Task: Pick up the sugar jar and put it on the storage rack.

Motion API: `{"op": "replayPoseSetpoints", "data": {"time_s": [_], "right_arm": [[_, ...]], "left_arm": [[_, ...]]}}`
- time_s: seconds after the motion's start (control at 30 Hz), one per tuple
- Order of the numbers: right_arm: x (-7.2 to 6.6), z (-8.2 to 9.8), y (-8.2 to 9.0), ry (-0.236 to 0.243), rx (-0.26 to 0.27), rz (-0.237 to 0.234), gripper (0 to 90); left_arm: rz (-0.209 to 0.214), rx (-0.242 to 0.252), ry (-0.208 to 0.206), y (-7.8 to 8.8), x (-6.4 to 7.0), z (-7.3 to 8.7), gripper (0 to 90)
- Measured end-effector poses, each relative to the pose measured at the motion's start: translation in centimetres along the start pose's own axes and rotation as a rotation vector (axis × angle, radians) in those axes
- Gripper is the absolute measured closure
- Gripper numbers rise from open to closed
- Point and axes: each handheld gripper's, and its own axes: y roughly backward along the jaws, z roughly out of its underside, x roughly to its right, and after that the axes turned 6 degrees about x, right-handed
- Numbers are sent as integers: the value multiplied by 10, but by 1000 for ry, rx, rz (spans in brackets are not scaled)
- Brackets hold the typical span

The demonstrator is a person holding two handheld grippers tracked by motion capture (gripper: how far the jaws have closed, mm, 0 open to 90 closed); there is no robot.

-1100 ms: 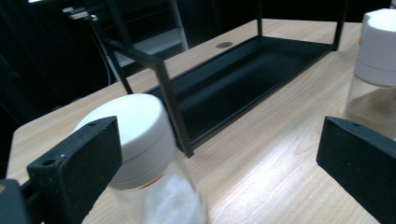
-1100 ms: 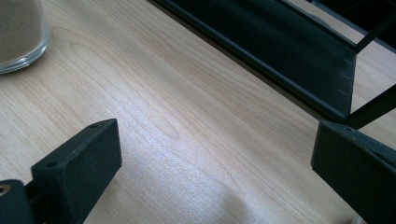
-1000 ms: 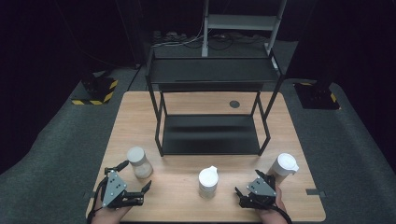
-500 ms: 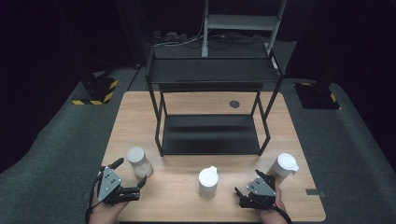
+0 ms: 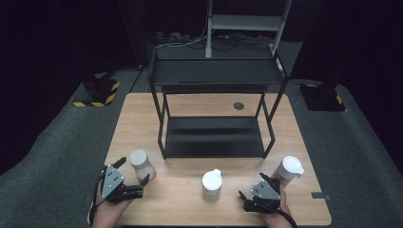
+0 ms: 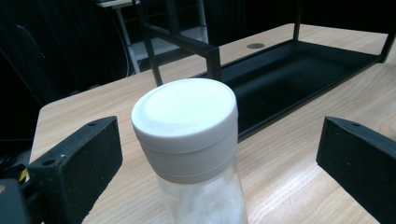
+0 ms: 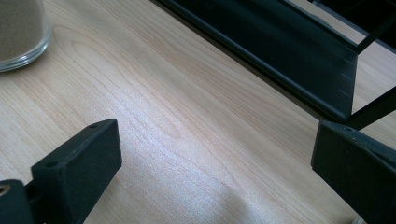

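We find the left gripper (image 5: 134, 175) at the lower left of the high view with its jaws spread wide on either side of the left jar (image 6: 191, 154), which stands on the table (image 5: 190, 107) just in front of the black rack (image 5: 214, 137); neither pad touches it. The jar appears to be clear glass with a white screw lid (image 6: 184, 114) and a pale powder inside, so we judge it rigid, moderately heavy, smooth and liable to slip or break if dropped. We would take hold on the glass body below the lid, where the walls run straight, rather than on the lid. The right gripper (image 5: 250, 194) rests at the lower right of the high view, jaws also wide, holding nothing, between the middle jar (image 5: 212, 184) and the right jar (image 5: 289, 169). Against the picture half a second earlier, the left gripper has moved up around the jar; the right gripper and all three jars are unchanged.
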Motion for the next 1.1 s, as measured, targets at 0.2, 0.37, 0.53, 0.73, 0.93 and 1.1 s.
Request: {"op": "replayPoseSetpoints", "data": {"time_s": [0.2,0.37,0.53,0.73,0.93,1.1], "right_arm": [[0,0,0,2,-1,0,12],[0,0,0,4,-1,0,12],[0,0,0,3,-2,-1,12],[0,0,0,7,-1,-1,12],[0,0,0,7,-2,-3,12],[0,0,0,9,0,-2,12]], "left_arm": [[-1,-7,5,-6,-1,0,5],[-4,-16,18,-12,-2,2,5],[-7,-15,55,-17,-4,7,5],[-15,-17,85,-22,-9,12,5],[-20,-10,118,-26,-14,16,32],[-9,-9,141,-31,-17,21,82]]}}
